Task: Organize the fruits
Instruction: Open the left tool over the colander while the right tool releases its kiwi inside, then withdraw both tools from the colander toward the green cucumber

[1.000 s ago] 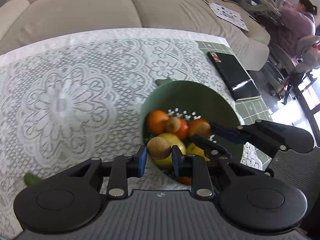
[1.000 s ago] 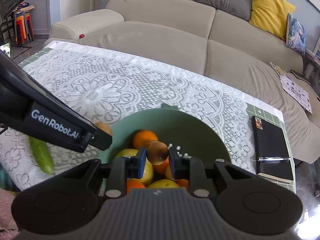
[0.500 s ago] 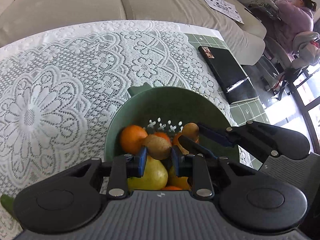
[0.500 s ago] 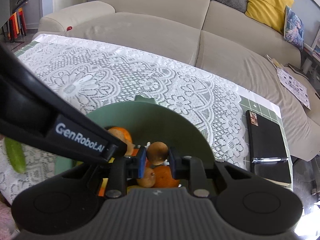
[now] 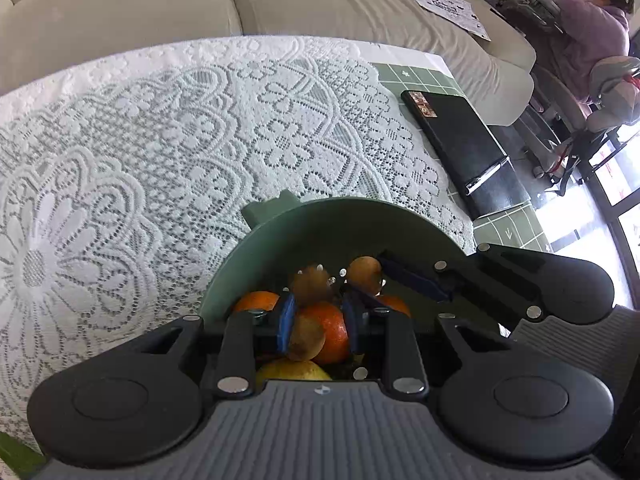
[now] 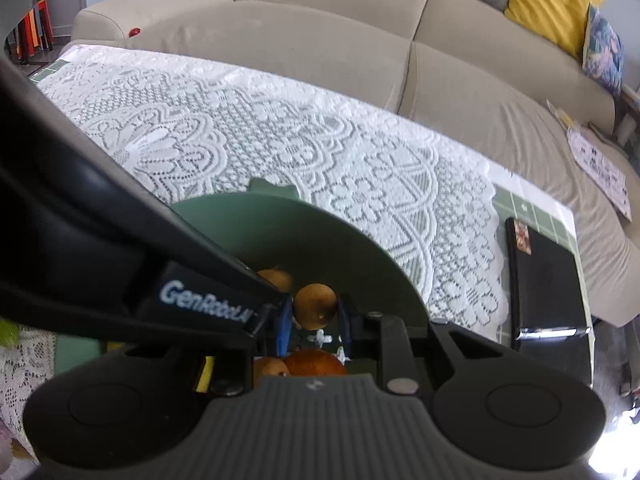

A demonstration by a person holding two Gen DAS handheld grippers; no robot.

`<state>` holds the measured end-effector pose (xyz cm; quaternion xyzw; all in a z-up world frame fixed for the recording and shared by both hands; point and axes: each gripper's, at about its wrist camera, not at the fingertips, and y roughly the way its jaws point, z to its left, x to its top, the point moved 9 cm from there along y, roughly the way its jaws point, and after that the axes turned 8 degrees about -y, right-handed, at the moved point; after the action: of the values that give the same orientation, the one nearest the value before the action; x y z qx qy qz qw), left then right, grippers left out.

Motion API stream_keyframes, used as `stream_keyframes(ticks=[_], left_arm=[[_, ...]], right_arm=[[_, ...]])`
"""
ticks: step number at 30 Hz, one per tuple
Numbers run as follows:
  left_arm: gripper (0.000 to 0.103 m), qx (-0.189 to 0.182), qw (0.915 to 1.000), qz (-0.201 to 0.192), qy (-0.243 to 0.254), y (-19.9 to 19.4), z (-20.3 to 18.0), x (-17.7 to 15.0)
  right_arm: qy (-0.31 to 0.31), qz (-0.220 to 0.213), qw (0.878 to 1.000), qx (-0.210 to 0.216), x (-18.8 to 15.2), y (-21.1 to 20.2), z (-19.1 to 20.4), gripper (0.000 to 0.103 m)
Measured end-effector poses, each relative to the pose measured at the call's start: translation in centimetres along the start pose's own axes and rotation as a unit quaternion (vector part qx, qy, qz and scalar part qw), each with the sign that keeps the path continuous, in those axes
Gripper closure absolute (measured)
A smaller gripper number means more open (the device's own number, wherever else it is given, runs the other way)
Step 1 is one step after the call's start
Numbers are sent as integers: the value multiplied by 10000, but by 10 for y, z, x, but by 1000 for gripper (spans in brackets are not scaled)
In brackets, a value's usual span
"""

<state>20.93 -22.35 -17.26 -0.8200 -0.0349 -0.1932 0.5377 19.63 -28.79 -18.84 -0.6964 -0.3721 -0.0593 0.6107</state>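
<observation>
Both claws were low over the green bowl (image 5: 320, 224), which stood on the lace-covered worktop (image 5: 120, 160) in front of the beige sofa (image 6: 320, 40). The left claw (image 5: 316, 320) had its blue pads apart, gripping nothing. Just between and below them lay a brown kiwi (image 5: 306, 338) beside an orange (image 5: 330, 332), and another kiwi (image 5: 310, 284) lay just past the tips, blurred. Under them a yellow pear (image 5: 294, 370) showed a little. The right claw (image 6: 316, 318) was closed on a round brown kiwi (image 6: 316, 306) and held it above the fruits inside the bowl (image 6: 320, 232). The left tool crossed the right wrist view. A black notebook (image 5: 464, 152) lay on the worktop, well apart from the bowl.
</observation>
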Motion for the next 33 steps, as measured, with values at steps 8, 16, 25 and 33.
stream_keyframes(ticks=[8, 16, 25, 33], left_arm=[[74, 16, 9999, -10, -144, 6, 8, 1], [55, 180, 9996, -175, -150, -8, 11, -1], [44, 145, 9976, -655, -159, -54, 12, -4], [39, 314, 9922, -1208, -7, -110, 22, -19]], right_arm=[[94, 261, 9995, 117, -11, 6, 2, 82], [66, 228, 9997, 18, -6, -5, 3, 69], [393, -80, 9989, -239, 1, -41, 5, 33], [1079, -296, 9937, -121, 10, -85, 19, 17]])
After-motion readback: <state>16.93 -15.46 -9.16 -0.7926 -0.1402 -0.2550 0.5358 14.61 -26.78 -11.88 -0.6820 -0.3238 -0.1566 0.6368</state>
